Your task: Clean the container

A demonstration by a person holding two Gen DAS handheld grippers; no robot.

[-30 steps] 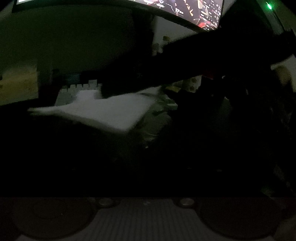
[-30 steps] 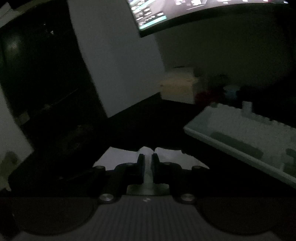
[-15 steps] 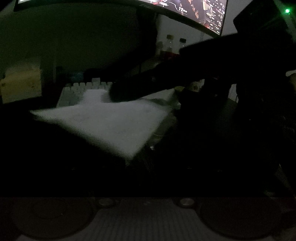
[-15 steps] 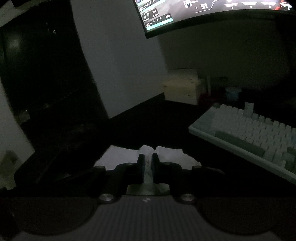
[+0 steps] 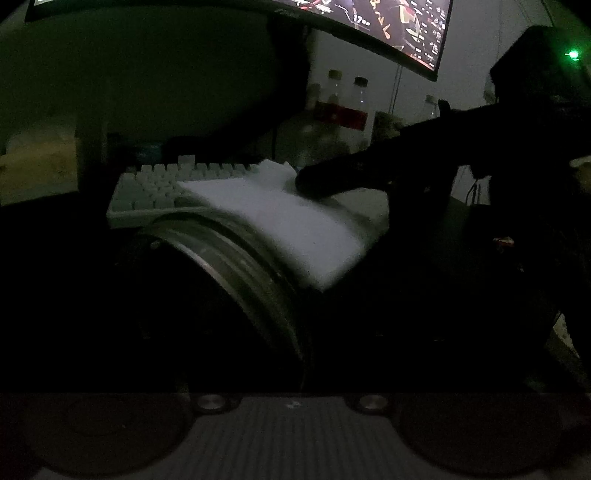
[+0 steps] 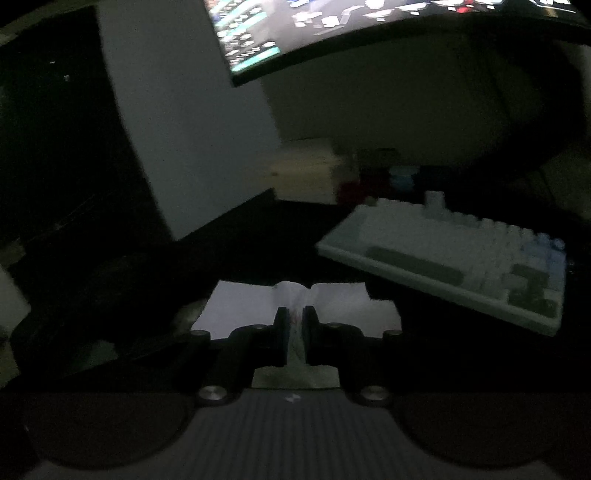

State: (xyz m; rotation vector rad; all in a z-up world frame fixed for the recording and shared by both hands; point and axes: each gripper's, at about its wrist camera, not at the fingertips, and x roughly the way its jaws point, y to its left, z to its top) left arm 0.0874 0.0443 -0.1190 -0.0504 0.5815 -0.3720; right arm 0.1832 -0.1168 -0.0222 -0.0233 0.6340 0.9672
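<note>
The scene is very dark. In the left wrist view a round container with a metal rim (image 5: 236,258) fills the lower centre, close to the camera; my left gripper's fingers are lost in the dark and I cannot tell their state. A white tissue (image 5: 288,221) lies draped over the container's rim. My right gripper (image 5: 306,182) reaches in from the right as a dark shape and pinches the tissue's far edge. In the right wrist view my right gripper (image 6: 294,314) is shut on the white tissue (image 6: 236,306), which spreads to both sides of the fingers.
A pale keyboard (image 5: 155,188) (image 6: 461,266) lies on the dark desk behind the container. A curved monitor (image 5: 388,26) (image 6: 332,33) glows above. Bottles (image 5: 343,107) stand at the back. A tan box (image 6: 306,170) sits beside a white panel (image 6: 184,122).
The tissue has come down and toward the left camera and now lies over the container's rim, which has come into sight. The right gripper stays shut on it and has moved with it.
</note>
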